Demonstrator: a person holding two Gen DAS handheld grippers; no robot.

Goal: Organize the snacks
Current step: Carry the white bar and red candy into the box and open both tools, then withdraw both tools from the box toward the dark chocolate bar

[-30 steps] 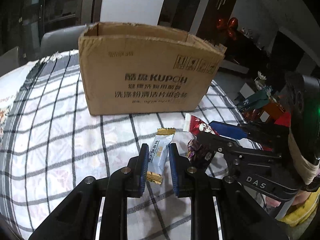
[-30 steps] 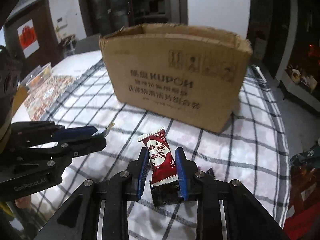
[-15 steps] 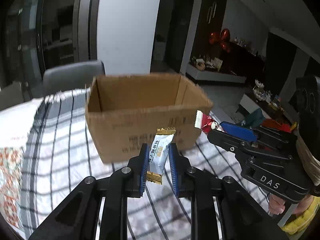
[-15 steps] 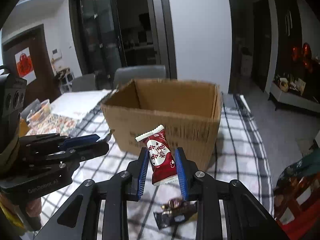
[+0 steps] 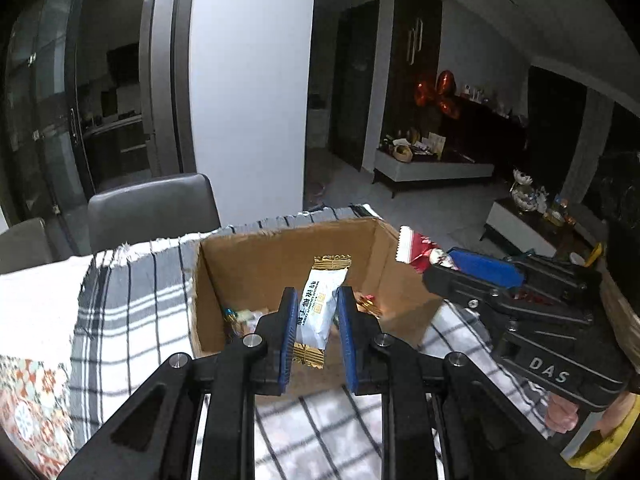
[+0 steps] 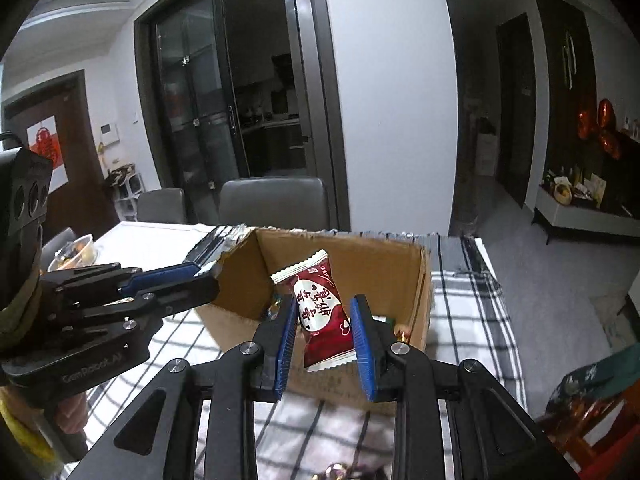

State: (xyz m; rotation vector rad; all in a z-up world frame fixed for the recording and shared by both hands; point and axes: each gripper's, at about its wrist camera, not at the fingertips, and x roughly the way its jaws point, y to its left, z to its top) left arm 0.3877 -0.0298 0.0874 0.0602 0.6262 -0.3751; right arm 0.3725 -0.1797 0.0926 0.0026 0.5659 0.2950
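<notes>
Both candies have risen from worktop height to above the open box [image 5: 280,252]: the left hand-held gripper [image 5: 318,320] pinches a white candy [image 5: 320,308], the right hand-held gripper [image 6: 325,326] a red candy [image 6: 320,312]. Other snacks [image 5: 240,316] already lie inside, so release looks next.

White snack packet [image 5: 320,310], gold crimped ends, dark print, upright and slightly tilted, pinched in left hand-held gripper [image 5: 318,334] over open cardboard box [image 5: 208,280]. Red snack packet [image 6: 322,312], white ends, tilted, pinched in right hand-held gripper [image 6: 325,338] above same box. Loose wrapped candies [image 5: 240,316] on box floor.
</notes>
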